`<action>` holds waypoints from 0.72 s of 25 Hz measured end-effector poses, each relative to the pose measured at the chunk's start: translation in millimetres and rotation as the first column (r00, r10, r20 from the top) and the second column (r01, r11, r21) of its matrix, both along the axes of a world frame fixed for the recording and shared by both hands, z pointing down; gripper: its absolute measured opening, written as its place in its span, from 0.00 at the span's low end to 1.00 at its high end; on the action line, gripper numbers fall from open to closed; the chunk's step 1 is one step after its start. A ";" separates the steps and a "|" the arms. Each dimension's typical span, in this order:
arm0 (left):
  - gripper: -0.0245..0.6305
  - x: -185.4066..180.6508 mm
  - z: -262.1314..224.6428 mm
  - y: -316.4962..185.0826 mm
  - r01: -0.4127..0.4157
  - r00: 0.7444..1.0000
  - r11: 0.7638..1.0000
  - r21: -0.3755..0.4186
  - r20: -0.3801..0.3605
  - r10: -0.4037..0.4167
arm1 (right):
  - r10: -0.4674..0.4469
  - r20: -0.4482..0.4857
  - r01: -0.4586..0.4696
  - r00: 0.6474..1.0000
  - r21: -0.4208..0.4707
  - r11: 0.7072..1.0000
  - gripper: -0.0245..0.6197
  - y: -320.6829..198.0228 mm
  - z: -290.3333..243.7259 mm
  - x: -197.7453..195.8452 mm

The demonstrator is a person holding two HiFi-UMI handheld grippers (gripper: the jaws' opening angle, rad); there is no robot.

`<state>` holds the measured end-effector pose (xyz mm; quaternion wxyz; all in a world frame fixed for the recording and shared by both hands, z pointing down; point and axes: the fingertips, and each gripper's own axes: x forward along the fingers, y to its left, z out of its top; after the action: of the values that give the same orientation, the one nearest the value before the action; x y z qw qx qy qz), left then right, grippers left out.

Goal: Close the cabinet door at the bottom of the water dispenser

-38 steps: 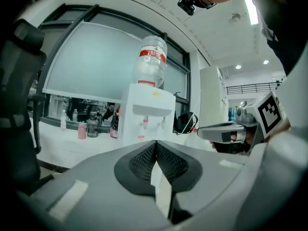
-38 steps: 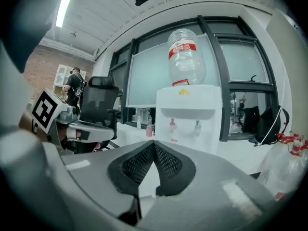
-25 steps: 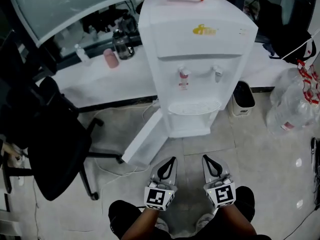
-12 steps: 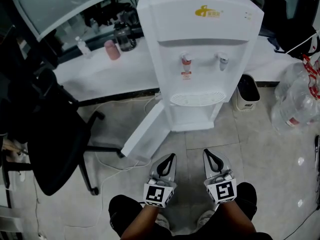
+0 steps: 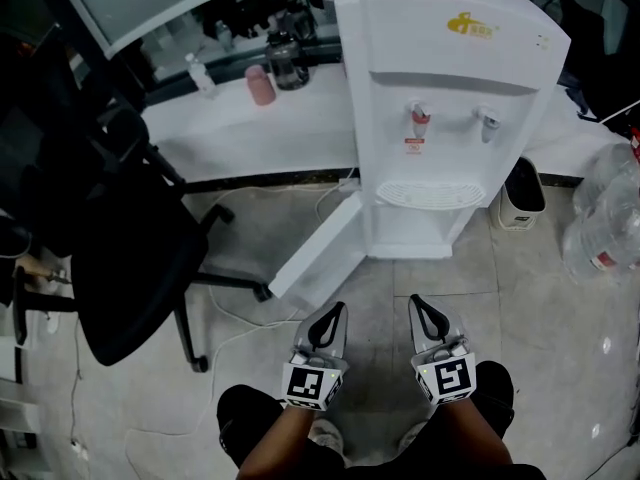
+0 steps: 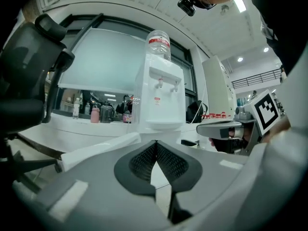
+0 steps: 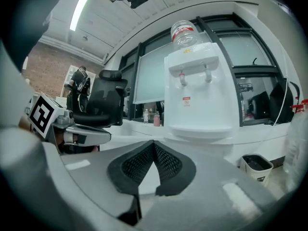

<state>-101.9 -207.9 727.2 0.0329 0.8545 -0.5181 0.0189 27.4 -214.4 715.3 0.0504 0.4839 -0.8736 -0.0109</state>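
While both tools point level at the machine, the left hand-held gripper (image 5: pixel 336 314) and the right hand-held gripper (image 5: pixel 417 305) sit side by side low over the floor (image 5: pixel 520 298), each in one of the person's hands. In the left gripper view the left hand-held gripper (image 6: pixel 155 144) has its ribbed pads pressed together at the tips, with nothing between them. The right gripper view shows the right hand-held gripper (image 7: pixel 153 144) closed and empty in the same way.

Ahead of both stands the white water dispenser (image 5: pixel 440 118). Its cabinet door (image 5: pixel 318 253) hangs open at the bottom, swung out toward the person, with its free edge just ahead of the left hand-held gripper and a little to its left, not touching it. From the left gripper view the door (image 6: pixel 96 148) runs off to the left of the jaws.

Well to the left of the left hand-held gripper is a black office chair (image 5: pixel 130 268). Beyond it, a white bench (image 5: pixel 250 138) carries a pink cup (image 5: pixel 260 85). Ahead and to the right of the right hand-held gripper are a small bin (image 5: pixel 522 196) and a large clear water bottle (image 5: pixel 605 228).
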 end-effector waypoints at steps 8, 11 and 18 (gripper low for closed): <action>0.30 -55.9 2.6 5.7 0.124 0.992 0.992 -0.005 -0.009 -0.124 | -0.096 0.004 0.096 0.995 -0.009 0.995 0.04 -0.5 7.1 -44.4; 0.47 -67.7 4.4 3.8 0.157 0.988 0.987 -0.020 -0.003 -0.157 | -0.104 0.011 0.104 0.995 -0.025 0.994 0.04 -0.4 15.8 -49.2; 0.81 -92.8 20.7 -12.7 0.192 0.981 0.978 -0.077 0.011 -0.191 | -0.119 -0.013 0.118 0.993 -0.051 0.992 0.04 3.9 27.2 -54.2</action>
<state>-194.7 -220.6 747.9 0.0670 0.7987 -0.5969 0.0374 -26.7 -210.5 742.6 0.0687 0.4298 -0.9003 0.0043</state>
